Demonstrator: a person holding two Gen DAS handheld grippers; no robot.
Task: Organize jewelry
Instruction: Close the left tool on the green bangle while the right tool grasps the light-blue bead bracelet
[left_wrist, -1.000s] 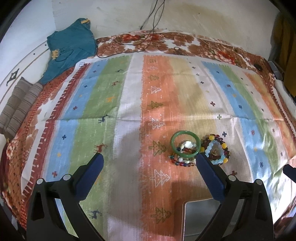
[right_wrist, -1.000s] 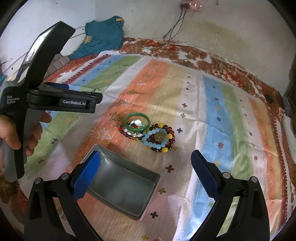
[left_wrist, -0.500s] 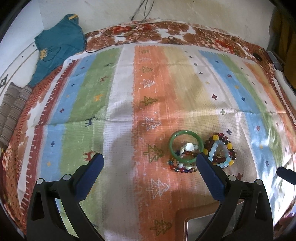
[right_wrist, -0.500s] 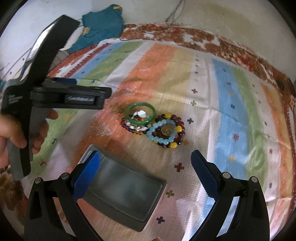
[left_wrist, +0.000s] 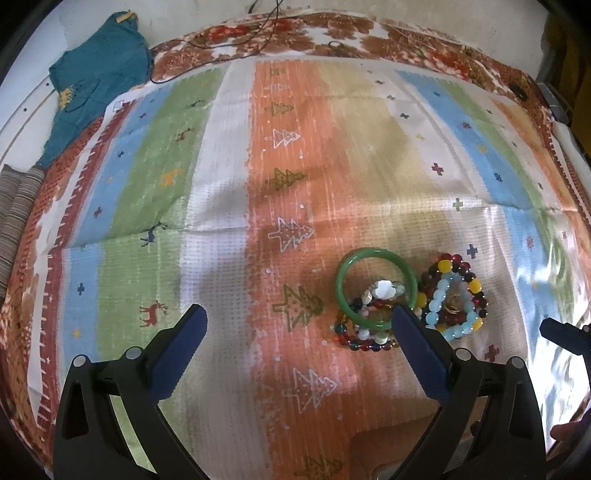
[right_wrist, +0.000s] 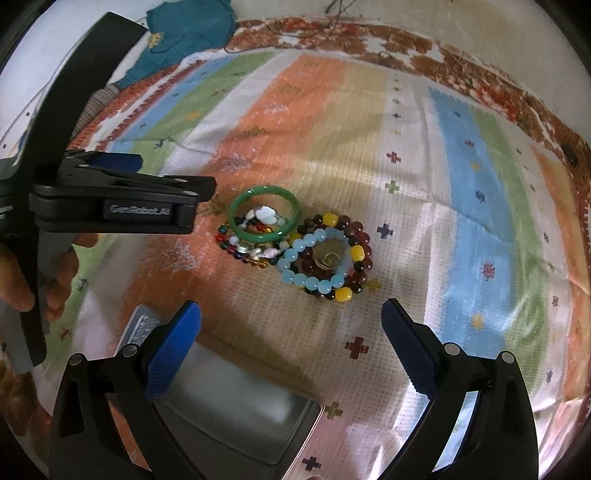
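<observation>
Our left gripper (left_wrist: 297, 323) has its two blue pads spread wide and holds nothing. Just beyond its right pad (left_wrist: 415, 345) lies the green bangle (left_wrist: 375, 288), flat on the striped cloth (left_wrist: 295, 166); the pad tip covers a small part of the bangle's near rim in this view, but we cannot tell if they touch. Under the bangle, and partly inside its ring, lies a bracelet of small mixed beads (left_wrist: 364, 341). To the right of the bangle, touching it, are the pale blue bead bracelet (left_wrist: 437, 314) and the dark red and yellow one (left_wrist: 467, 269), one over the other.

Our right gripper (right_wrist: 291, 334) is also spread wide and empty. Straight ahead of it, between the lines of its two pads, lies the blue bracelet (right_wrist: 306, 280) with a small gold piece (right_wrist: 328, 258) inside its ring. The bangle (right_wrist: 264, 216) is farther ahead and a little to the left. Below the left pad (right_wrist: 171, 354) of this gripper, close to us, stands the metal tin (right_wrist: 236, 421), open and with nothing visible inside. Farther left we see the left gripper (right_wrist: 207, 190) from the side, held by a hand (right_wrist: 22, 277), with its tip near the bangle.
</observation>
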